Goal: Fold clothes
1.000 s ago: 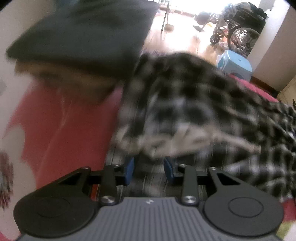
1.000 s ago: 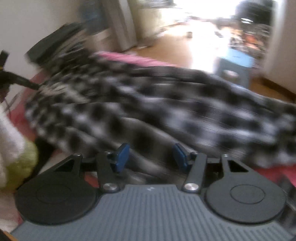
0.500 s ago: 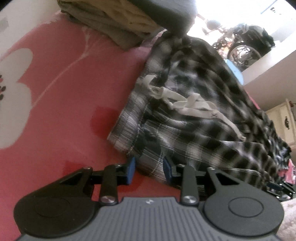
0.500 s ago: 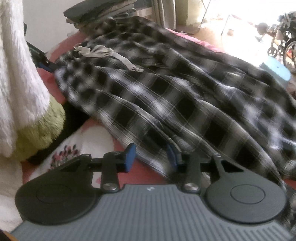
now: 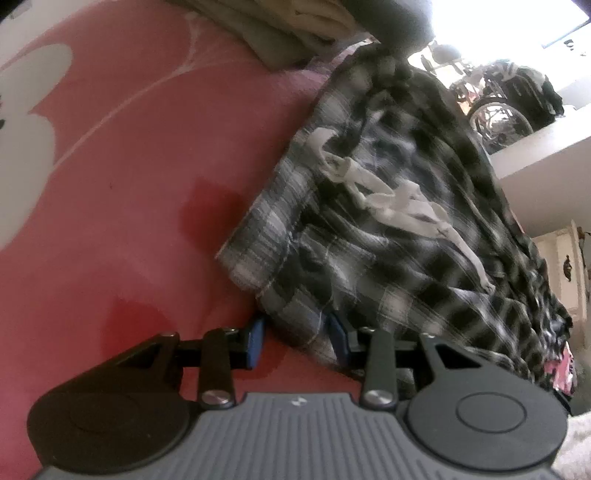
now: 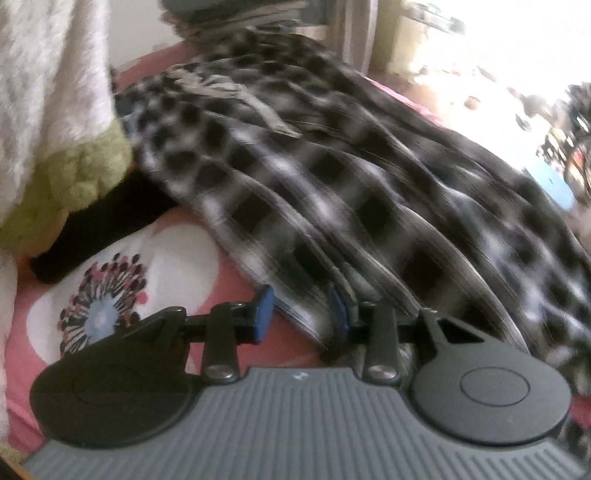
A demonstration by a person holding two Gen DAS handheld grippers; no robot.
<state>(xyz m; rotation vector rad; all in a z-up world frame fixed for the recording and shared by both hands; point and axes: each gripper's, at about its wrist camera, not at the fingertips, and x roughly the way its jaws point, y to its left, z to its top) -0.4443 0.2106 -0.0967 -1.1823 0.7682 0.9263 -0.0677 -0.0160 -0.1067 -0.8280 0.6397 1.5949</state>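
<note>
Black-and-white plaid trousers [image 5: 369, 240] lie spread on a pink bedsheet [image 5: 129, 166], with a white drawstring [image 5: 388, 199] at the waist. My left gripper [image 5: 296, 341] is low at the waist corner. It is open, and the corner of the cloth lies between its blue pads. In the right wrist view the same trousers [image 6: 332, 184] stretch away, the drawstring [image 6: 258, 99] at the far end. My right gripper [image 6: 301, 312] is open at the near hem edge, with the layered edge of fabric between its fingers.
A stack of folded clothes [image 5: 295, 33] sits beyond the waist. A white fluffy cloth [image 6: 48, 74] with a green edge [image 6: 74, 177] and a black item [image 6: 103, 221] crowd the left side. A wheelchair [image 5: 509, 103] and a blue stool [image 6: 554, 188] stand off the bed.
Both grippers have dropped low to the sheet and closed in on the trousers' edges. The right fingers have narrowed around the hem edge. The left fingers' gap is unchanged.
</note>
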